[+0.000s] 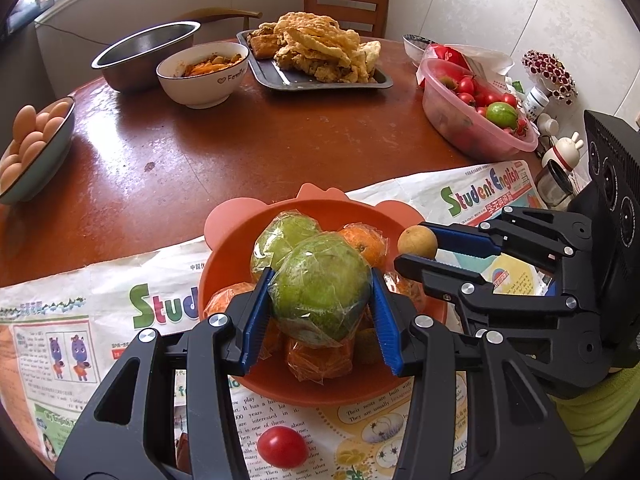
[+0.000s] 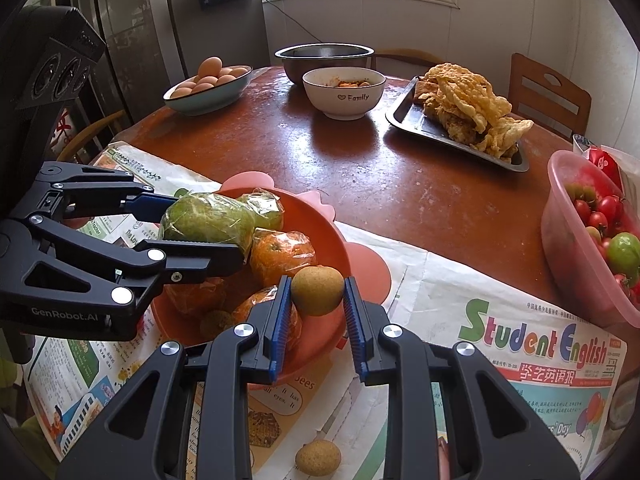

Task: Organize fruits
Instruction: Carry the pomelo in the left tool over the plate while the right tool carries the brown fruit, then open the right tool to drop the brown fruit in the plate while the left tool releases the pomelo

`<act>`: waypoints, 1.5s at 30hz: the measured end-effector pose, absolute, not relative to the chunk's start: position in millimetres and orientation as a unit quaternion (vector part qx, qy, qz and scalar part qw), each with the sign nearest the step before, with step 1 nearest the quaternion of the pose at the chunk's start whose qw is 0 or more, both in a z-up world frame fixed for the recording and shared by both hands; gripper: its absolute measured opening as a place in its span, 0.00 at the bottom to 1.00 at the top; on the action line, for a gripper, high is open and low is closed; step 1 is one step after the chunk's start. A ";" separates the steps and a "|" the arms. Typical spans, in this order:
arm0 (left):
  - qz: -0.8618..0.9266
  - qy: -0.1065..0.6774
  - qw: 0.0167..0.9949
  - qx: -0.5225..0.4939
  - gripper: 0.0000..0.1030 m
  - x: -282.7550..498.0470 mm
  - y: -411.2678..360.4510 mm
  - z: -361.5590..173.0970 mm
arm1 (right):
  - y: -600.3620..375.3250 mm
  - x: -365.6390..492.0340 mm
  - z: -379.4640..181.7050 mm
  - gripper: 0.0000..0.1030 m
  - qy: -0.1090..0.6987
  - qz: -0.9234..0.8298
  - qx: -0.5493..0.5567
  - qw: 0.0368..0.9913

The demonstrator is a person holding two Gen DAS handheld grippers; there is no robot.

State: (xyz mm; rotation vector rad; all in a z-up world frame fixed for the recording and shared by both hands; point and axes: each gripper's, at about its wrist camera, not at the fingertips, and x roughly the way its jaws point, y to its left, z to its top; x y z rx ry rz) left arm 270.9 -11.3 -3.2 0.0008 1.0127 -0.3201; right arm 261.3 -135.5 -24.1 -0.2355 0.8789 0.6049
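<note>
Placing step: left claw [image 1: 320, 300] clamps a wrapped green fruit [image 1: 320, 292], right claw [image 2: 316, 312] a small brown fruit [image 2: 317, 290], above the bowl [image 1: 224, 256]. Next: lower, release.

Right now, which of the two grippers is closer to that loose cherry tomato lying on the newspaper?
Left. The left gripper, clamped on a wrapped green fruit over the orange bowl, hangs just above the cherry tomato. The right gripper, pinching a small brown fruit, sits beyond the bowl's far side.

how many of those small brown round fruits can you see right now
3, perhaps more hidden. One is clamped in the right gripper, brown fruit, above the orange bowl. One lies low inside the bowl among wrapped oranges. One sits on the newspaper nearby.
</note>
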 end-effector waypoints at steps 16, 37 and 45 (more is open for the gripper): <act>-0.154 0.481 0.863 -0.002 0.37 274.2 -11.8 -3.4 | -137.1 264.8 -24.7 0.25 0.421 0.284 -0.105 0.855; -0.153 0.482 0.863 -0.004 0.37 273.7 -11.4 -2.7 | -145.2 256.8 -20.2 0.47 0.419 0.274 -0.096 0.860; -0.152 0.481 0.864 -0.003 0.37 272.1 -9.4 -2.1 | -148.8 253.3 -17.4 0.50 0.418 0.269 -0.090 0.863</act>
